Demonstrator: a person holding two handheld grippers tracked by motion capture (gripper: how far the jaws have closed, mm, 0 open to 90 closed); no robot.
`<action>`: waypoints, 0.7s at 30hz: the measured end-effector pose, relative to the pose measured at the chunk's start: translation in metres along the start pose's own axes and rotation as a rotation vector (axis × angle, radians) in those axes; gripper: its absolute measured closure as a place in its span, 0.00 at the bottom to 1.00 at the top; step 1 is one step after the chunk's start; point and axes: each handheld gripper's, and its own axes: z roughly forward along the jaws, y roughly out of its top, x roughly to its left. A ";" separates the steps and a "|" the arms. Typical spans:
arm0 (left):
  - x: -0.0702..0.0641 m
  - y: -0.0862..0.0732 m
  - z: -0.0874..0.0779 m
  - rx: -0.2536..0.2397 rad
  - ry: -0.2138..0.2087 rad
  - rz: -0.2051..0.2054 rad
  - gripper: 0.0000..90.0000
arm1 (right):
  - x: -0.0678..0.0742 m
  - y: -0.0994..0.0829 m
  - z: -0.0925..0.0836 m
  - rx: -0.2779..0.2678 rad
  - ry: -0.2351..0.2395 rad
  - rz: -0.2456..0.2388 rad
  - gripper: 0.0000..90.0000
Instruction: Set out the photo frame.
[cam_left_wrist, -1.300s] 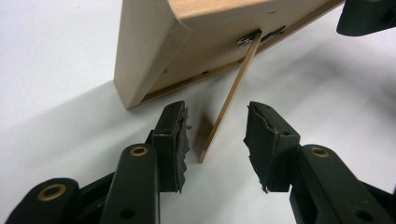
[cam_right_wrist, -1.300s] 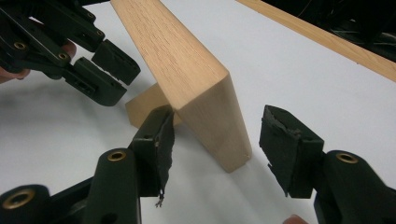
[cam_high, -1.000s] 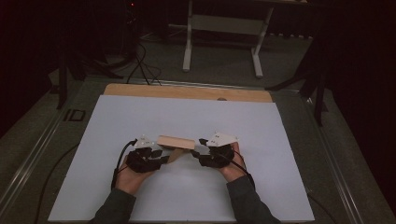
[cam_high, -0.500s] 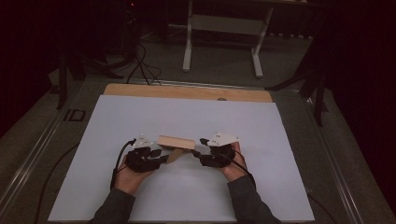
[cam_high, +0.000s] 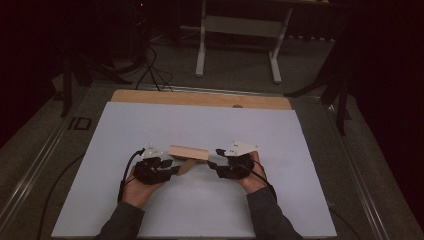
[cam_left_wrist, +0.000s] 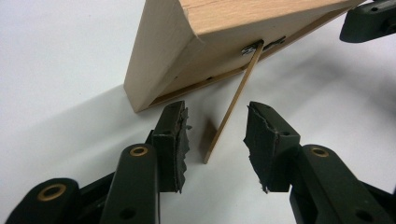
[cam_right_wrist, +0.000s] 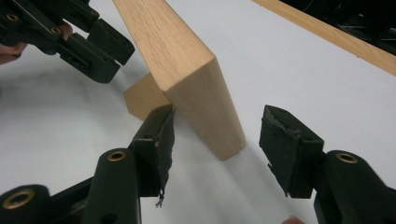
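Overhead, item one: a white table cover (cam_high: 200, 130), matte and smooth, laid over a wooden tabletop (cam_high: 200, 98) whose bare pale strip shows along the far edge. Beyond it, a grey floor (cam_high: 235, 70), a white metal stand (cam_high: 240, 30) and loose black cables (cam_high: 150, 65) in a dim room.

Item two: a wooden picture frame (cam_high: 188, 152), light beech-coloured, fine straight grain, square-edged with slightly softened corners. It stands tilted on the cover near the person's side of the middle, between the two grippers, propped by a thin flat easel leg (cam_high: 187, 166) at its back.

Item three: left gripper (cam_high: 165, 167), black, jointed, brass-coloured rivets, torn dark rubber pads. Its jaws stand spread to either side of the leg, pads clear of it on both sides.

Item four: right gripper (cam_high: 215, 159), same build, a grey three-cornered plate on top. Jaws spread about the frame's end; the left pad sits against or just beside the frame's back face, the other well clear.

View notes: the left gripper view gives the frame's recessed back panel (cam_left_wrist: 219, 60) and the small metal hinge (cam_left_wrist: 250, 48) carrying the leg (cam_left_wrist: 231, 107), with the leg's foot resting on the cover. The right gripper view gives the frame's end grain (cam_right_wrist: 210, 102) and the far wooden edge (cam_right_wrist: 327, 32).
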 end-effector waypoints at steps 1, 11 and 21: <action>0.000 0.000 0.000 0.000 0.000 0.000 0.64 | 0.000 0.000 0.000 0.001 0.002 0.000 0.49; 0.000 0.001 -0.003 -0.014 0.002 -0.003 0.65 | -0.007 -0.003 -0.003 0.008 -0.005 0.011 0.49; -0.007 0.004 -0.002 -0.019 0.041 0.047 0.67 | -0.010 -0.004 -0.002 0.007 -0.050 0.037 0.50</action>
